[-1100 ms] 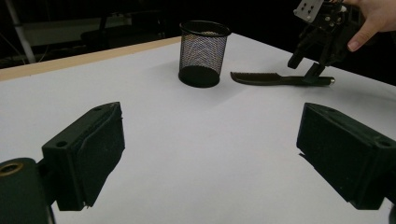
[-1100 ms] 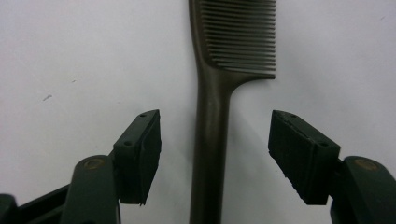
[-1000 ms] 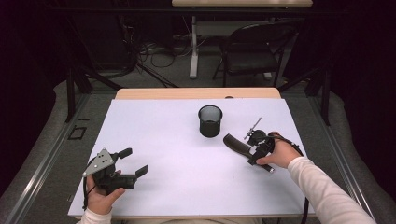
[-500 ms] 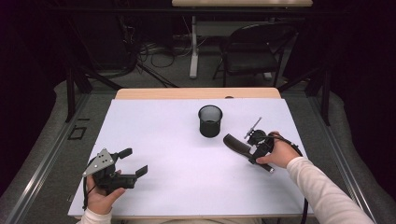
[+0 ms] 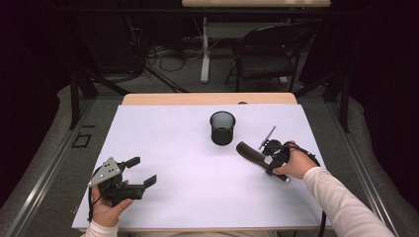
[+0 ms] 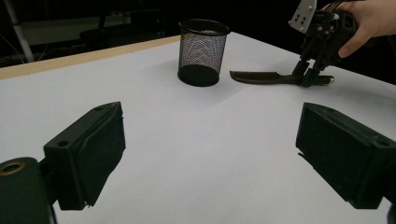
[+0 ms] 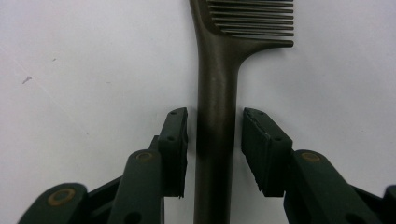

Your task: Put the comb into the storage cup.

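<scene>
The left gripper [image 5: 140,171] sits nearest, held low over the white surface [image 5: 183,143] in the person's left hand [image 5: 106,207]. Its jaws stand wide apart with nothing between them; in the left gripper view only bare white lies in the broad gap.

Farther out and to the right of those jaws, the right gripper [image 7: 214,149] is lowered over a dark comb [image 7: 217,88] that lies flat on the surface. In the right gripper view the comb's handle runs straight up through the middle of the jaws, a pad on each side. A thin strip of white shows between the handle and the right pad; the left pad sits just beside the handle, and contact there cannot be told. So the jaws are partly open, straddling the handle and not clamped on it. The comb's teeth lie beyond the jaw tips.

Past the comb's toothed end, from the left gripper view, stands an upright black mesh cup [image 6: 202,51], near the comb but apart from it.
</scene>
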